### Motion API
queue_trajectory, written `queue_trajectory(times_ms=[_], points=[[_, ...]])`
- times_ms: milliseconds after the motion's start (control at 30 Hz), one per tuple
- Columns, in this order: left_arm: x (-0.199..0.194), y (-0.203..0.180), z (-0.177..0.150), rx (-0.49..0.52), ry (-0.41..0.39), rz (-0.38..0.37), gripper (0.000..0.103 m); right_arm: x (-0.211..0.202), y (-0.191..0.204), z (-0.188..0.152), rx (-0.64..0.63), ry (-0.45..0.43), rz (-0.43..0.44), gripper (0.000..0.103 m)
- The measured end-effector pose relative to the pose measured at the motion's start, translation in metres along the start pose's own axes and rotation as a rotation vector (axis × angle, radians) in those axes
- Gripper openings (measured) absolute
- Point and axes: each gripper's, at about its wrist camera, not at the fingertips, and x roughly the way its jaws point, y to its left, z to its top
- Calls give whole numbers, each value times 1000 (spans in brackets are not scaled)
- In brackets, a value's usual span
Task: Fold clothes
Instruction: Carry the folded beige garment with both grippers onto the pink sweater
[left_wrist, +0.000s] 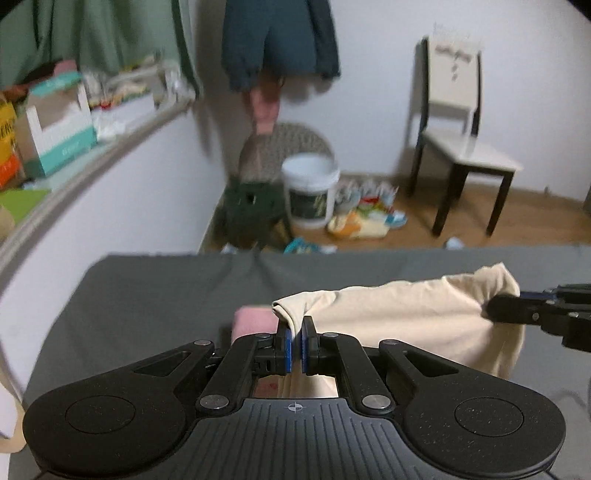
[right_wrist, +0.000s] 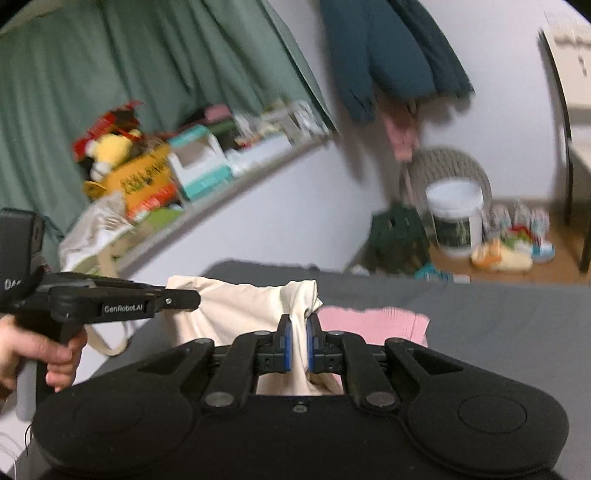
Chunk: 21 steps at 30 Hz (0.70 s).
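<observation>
A cream garment (left_wrist: 399, 317) hangs stretched between both grippers above the grey bed sheet (left_wrist: 147, 295). My left gripper (left_wrist: 295, 345) is shut on one bunched corner of it. The right gripper (left_wrist: 495, 308) comes in from the right edge of the left wrist view, pinching the other corner. In the right wrist view my right gripper (right_wrist: 298, 341) is shut on a gathered corner of the cream garment (right_wrist: 236, 306), and the left gripper (right_wrist: 195, 298) grips the far corner, held by a hand (right_wrist: 44, 354). A folded pink garment (right_wrist: 373, 321) lies on the sheet behind the cloth.
A window ledge (left_wrist: 122, 133) with boxes and clutter runs along the left wall under green curtains. On the floor beyond the bed stand a white bucket (left_wrist: 310, 192), a dark green stool (left_wrist: 251, 206), a wicker basket and a chair (left_wrist: 461, 147). Dark clothes hang on the wall.
</observation>
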Motion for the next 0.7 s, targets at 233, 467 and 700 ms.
queue_trajectory(times_ms=[233, 467, 700], points=[[53, -7, -2, 10, 59, 20, 5, 33, -23, -8, 102, 62, -74, 8], [75, -11, -15, 78, 89, 131, 5, 54, -43, -16, 197, 101, -116, 8], [48, 41, -31, -229, -14, 39, 5, 30, -55, -19, 292, 40, -46, 32]])
